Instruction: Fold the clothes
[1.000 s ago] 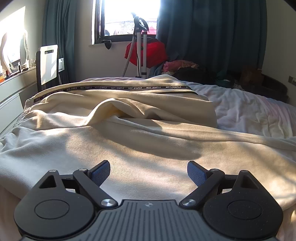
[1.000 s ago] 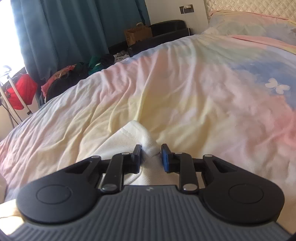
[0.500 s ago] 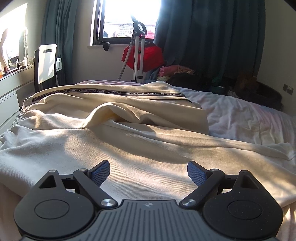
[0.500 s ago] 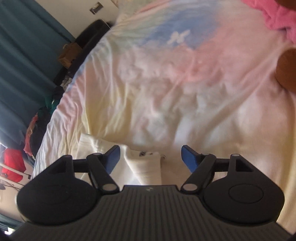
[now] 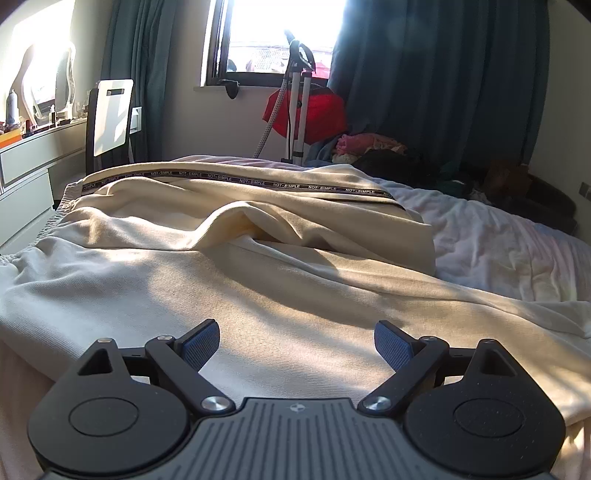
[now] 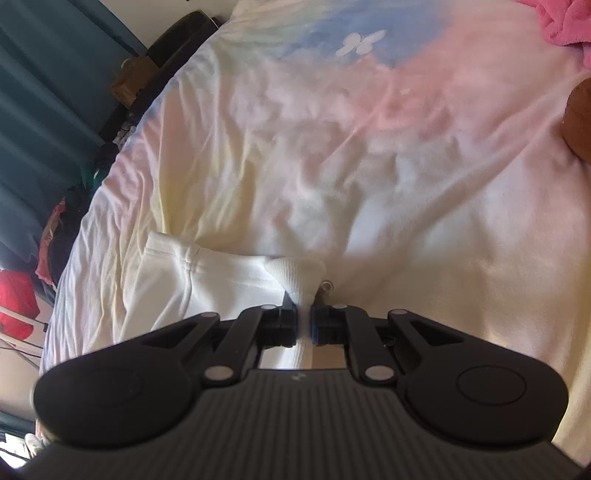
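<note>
Cream knit fabric fills the near ground of the left wrist view: a cream garment lies spread over the bed, and the left hand-held gripper hovers just above it with its blue-padded fingers spread wide, gripping nothing. Farther back, a dark printed band runs along the garment's far folded edge. Beyond the bed stand a white chair, a red bag under the window, and teal curtains.

On the right wrist view, the right hand-held gripper is pressed together on a ribbed white cuff of the garment, which trails off to the left across the pastel bedsheet. A white butterfly print shows farther up the sheet.
</note>
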`<state>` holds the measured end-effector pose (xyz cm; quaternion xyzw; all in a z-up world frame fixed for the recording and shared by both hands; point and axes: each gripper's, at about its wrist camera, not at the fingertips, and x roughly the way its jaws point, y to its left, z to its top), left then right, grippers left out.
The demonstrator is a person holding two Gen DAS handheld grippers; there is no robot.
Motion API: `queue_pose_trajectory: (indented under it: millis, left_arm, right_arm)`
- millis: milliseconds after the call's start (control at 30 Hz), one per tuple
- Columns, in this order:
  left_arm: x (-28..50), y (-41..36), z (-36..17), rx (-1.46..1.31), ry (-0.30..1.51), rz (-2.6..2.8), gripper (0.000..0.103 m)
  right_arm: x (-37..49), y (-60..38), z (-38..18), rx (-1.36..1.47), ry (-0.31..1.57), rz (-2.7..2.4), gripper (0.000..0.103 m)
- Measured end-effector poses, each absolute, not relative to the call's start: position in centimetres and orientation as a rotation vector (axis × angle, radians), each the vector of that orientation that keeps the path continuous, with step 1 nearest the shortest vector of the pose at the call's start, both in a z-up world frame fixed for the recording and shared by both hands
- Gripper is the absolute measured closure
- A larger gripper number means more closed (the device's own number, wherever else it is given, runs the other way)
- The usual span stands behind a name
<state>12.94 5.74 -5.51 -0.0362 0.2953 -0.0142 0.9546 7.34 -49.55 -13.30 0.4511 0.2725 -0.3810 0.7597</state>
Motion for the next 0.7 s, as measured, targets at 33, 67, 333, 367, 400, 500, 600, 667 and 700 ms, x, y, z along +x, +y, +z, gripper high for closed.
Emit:
queue_pose_trajectory:
  millis: [33,67,333,367,400,500,600,667,700]
  left_arm:
    - [13.0,5.7,-5.5,-0.071,0.600,-0.027,0.011]
    - [13.0,5.7,-5.6,-0.069,0.600,-0.026,0.011]
    - [12.7,4.9,-5.9,-0.026,0.597,-0.034,0.010]
    - [12.7,4.9,-6.0,-0.020,0.598,-0.035,0.010]
    - [12.7,4.7,-6.1,-0.014,0.598,-0.038,0.010]
    - [12.8,4.3,-6.3,0.018,0.586,-0.042,0.009]
    - [13.5,3.4,-6.5,0.065,0.576,-0.032,0.008]
    - [14.6,2.7,-6.5,0.096,0.575,-0.026,0.008]
    - [15.3,2.1,-6.3,0.119,0.566,-0.026,0.008]
  right_arm:
    - [7.5,-49.5,-13.2,0.967,0.606,-0.830,0.090]
    - [7.7,-49.4,-13.0,0.951,0.620,-0.830,0.089]
    - [8.3,-45.5,-9.4,0.760,0.526,-0.778,0.019]
    - [8.5,-44.6,-8.9,0.732,0.509,-0.757,0.019]
    - [8.6,-43.7,-8.4,0.703,0.492,-0.737,0.019]
    - [9.1,-41.0,-6.9,0.619,0.442,-0.675,0.019]
    - [9.6,-38.4,-5.4,0.535,0.392,-0.613,0.019]
    - [9.9,-36.6,-4.4,0.479,0.358,-0.571,0.019]
    - [10.2,-35.9,-4.6,0.474,0.356,-0.551,0.019]
